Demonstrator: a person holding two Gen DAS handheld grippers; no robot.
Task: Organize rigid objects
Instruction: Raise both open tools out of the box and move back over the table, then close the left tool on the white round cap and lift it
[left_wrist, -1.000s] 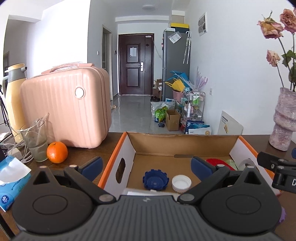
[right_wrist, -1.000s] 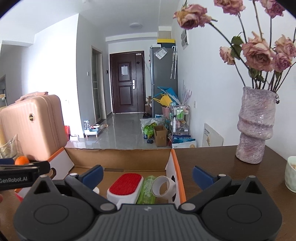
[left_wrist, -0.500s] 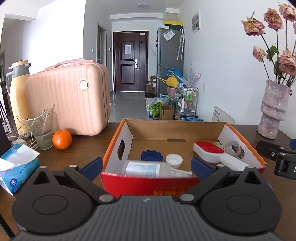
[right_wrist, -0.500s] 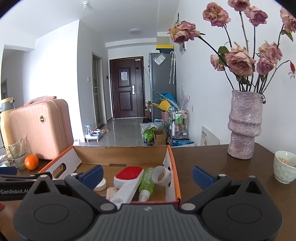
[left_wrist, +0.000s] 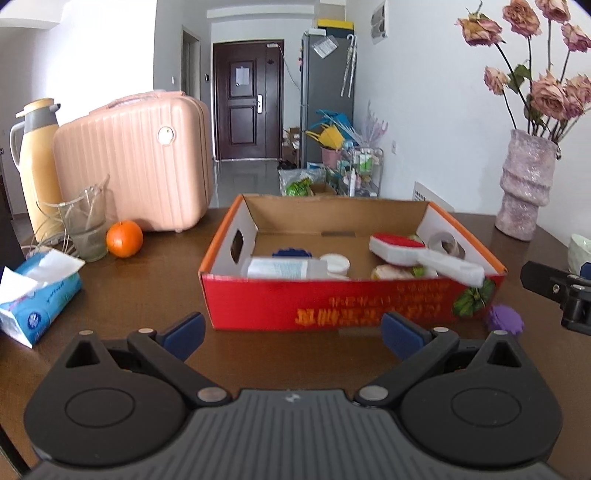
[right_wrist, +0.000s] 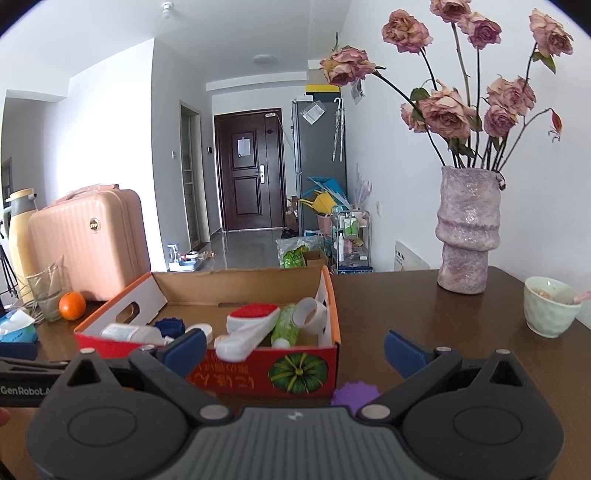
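A red cardboard box (left_wrist: 354, 301) (right_wrist: 236, 373) sits on the dark wooden table. It holds a clear bottle (left_wrist: 284, 267), a blue lid (left_wrist: 291, 253), a white lid (left_wrist: 335, 261), a red-and-white brush (left_wrist: 397, 245) (right_wrist: 255, 319), a green bottle (right_wrist: 286, 325) and a tape roll (left_wrist: 445, 242) (right_wrist: 310, 312). A purple lid (left_wrist: 505, 319) (right_wrist: 352, 395) lies on the table by the box's front right corner. My left gripper (left_wrist: 291, 330) is open and empty, in front of the box. My right gripper (right_wrist: 295, 349) is open and empty, above the purple lid.
A pink case (left_wrist: 136, 162), a thermos (left_wrist: 37, 166), a glass (left_wrist: 86, 229), an orange (left_wrist: 124, 238) and a tissue pack (left_wrist: 37, 295) stand to the left. A vase of dried roses (right_wrist: 467, 229) and a pale cup (right_wrist: 550, 312) stand on the right.
Both grippers have pulled back from over the box toward the near side of the table. The box's red front and the purple lid have come into view.
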